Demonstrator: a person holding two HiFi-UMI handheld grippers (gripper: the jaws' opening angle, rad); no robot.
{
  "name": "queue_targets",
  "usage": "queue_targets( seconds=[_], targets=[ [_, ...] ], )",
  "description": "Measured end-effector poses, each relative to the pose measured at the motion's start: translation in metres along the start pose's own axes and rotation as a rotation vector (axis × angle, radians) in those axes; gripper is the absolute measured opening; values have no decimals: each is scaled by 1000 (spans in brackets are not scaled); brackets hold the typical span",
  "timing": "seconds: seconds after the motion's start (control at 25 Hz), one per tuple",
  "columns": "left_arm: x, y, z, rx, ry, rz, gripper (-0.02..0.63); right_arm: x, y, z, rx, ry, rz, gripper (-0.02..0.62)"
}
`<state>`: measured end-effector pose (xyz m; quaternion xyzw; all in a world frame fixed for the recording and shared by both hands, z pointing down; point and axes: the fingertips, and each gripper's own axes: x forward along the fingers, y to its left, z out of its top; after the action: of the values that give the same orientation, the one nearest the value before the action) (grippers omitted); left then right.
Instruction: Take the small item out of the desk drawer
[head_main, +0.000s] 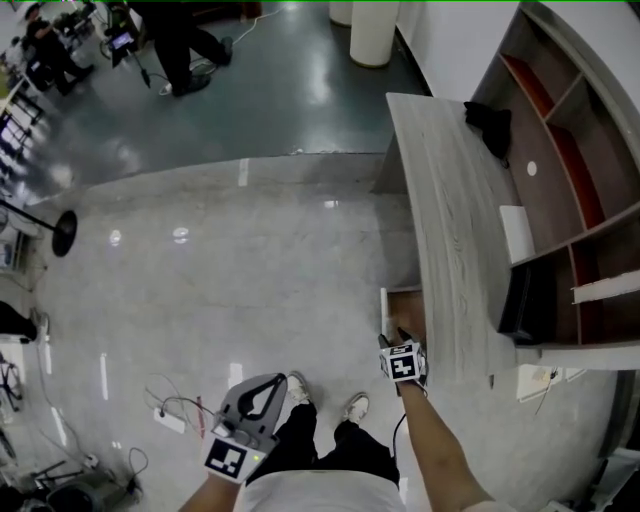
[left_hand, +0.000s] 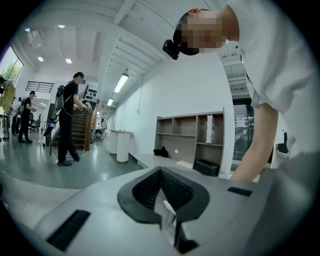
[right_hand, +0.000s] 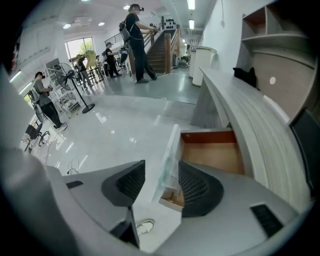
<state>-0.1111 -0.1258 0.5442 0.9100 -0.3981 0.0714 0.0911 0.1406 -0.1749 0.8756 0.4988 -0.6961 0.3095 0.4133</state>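
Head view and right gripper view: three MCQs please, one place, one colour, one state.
1. Where does the black bundle lie?
A) far end of the desk top
B) in the drawer
C) on the floor
2. The drawer is what colour inside?
A) blue
B) brown wood
C) white
3. How do the right gripper jaws stand?
A) pressed together
B) clamped on a cable
C) apart, around the drawer front

1 A: it sits on the grey top.
2 B: a brown bottom shows.
3 C: a gap shows between the pads.

Bright indoor light from ceiling strips (left_hand: 120, 82), glare spots on floor (head_main: 180, 235), fisheye warp + dark corners.
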Motion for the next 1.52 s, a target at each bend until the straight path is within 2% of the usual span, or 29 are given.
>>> queue_targets(
  seconds=[0.28, 0.56, 0.68, 0.8, 1.2, 1.52],
  targets=[
    [-18, 10, -17, -9, 54, 55, 15, 29, -6, -5, -14, 55, -1, 224],
    [-9, 0, -23, -35, 52, 36, 15, 36, -13, -18, 10, 101, -11, 219],
    [-2, -9, -22, -30, 44, 18, 15, 35, -15, -24, 28, 106, -14, 108],
    [-1, -15, -25, -32, 49, 8, 15, 35, -16, -27, 23, 104, -24, 48],
    [-12, -23, -30, -40, 45, 12, 15, 24, -11, -22, 54, 60, 7, 28],
    [-12, -29, -26, -37, 27, -2, 15, 10, -18, -12, 70, 27, -6, 28]
  ],
)
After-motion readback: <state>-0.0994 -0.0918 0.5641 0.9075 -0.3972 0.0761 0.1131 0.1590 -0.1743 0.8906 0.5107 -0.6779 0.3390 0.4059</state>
